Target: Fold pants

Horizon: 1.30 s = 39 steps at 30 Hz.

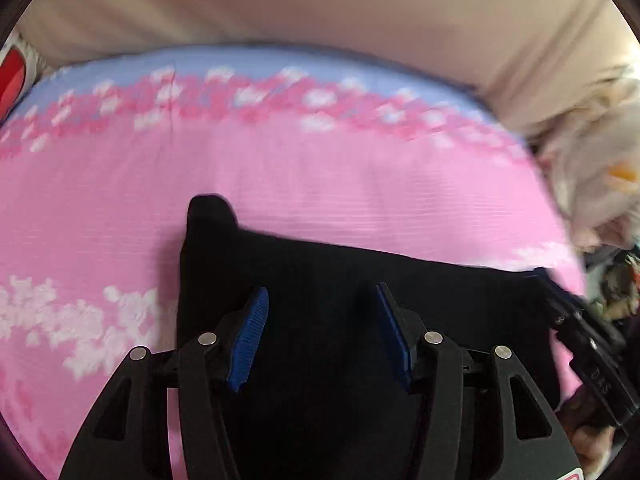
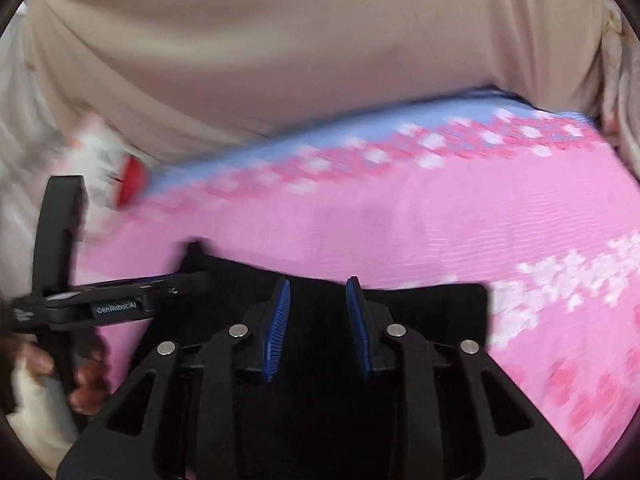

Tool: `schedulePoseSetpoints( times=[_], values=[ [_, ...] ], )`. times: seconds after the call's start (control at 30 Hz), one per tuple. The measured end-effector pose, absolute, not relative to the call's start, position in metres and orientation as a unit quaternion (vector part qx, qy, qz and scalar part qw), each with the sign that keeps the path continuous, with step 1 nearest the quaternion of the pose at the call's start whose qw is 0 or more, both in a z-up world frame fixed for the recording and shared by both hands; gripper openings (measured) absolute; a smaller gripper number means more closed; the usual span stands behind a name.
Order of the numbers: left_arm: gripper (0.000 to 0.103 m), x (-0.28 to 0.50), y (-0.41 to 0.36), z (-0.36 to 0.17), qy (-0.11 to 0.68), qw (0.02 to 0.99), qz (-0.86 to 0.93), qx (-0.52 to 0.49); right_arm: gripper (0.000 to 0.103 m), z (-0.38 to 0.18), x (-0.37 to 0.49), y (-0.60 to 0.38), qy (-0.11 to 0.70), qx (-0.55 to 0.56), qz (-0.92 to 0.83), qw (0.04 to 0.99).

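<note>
The black pants [image 1: 320, 264] lie as a flat folded block on the pink flowered sheet [image 1: 320, 184], with one small corner sticking up at the far left. My left gripper [image 1: 321, 292] hovers over them, jaws open, blue pads apart, nothing pinched. In the right wrist view the pants [image 2: 432, 308] spread under my right gripper [image 2: 318, 282], whose blue pads stand a narrow gap apart with only dark cloth showing behind them. Each gripper shows in the other's view: the right one [image 1: 580, 340] at the pants' right end, the left one [image 2: 120, 300] at their left end.
A beige padded wall [image 1: 360, 4] runs along the far side of the bed. A red and white item [image 1: 14, 68] lies at the far left, and pale bundled cloth [image 1: 600, 160] sits at the right edge. A person's hand [image 2: 88, 384] holds the left gripper's handle.
</note>
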<state>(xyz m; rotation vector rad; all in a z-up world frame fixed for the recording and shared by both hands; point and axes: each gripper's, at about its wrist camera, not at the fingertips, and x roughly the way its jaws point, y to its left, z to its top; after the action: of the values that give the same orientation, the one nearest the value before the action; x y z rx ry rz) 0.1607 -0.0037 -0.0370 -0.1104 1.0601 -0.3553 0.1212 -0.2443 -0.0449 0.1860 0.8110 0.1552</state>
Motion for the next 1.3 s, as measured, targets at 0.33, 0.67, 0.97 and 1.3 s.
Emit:
schedulePoseSetpoints(
  times=[0.33, 0.67, 0.97, 1.3],
  values=[
    [0.067, 0.096, 0.029, 0.026, 0.401, 0.893, -0.194, -0.056, 0.012, -0.02, 0.049, -0.276, 0.359, 0.194, 0.161, 0.899],
    [0.067, 0.069, 0.075, -0.019, 0.459, 0.869, -0.143, -0.114, 0.008, -0.025, 0.014, -0.275, 0.362, 0.161, 0.114, 0.911],
    [0.072, 0.038, 0.078, -0.035, 0.448, 0.887, -0.104, -0.051, 0.008, -0.042, -0.001, -0.293, 0.372, 0.194, 0.086, 0.904],
    [0.071, 0.004, 0.1, -0.016, 0.443, 0.889, -0.094, -0.063, 0.009, -0.046, -0.022, -0.32, 0.4, 0.223, 0.05, 0.888]
  ],
)
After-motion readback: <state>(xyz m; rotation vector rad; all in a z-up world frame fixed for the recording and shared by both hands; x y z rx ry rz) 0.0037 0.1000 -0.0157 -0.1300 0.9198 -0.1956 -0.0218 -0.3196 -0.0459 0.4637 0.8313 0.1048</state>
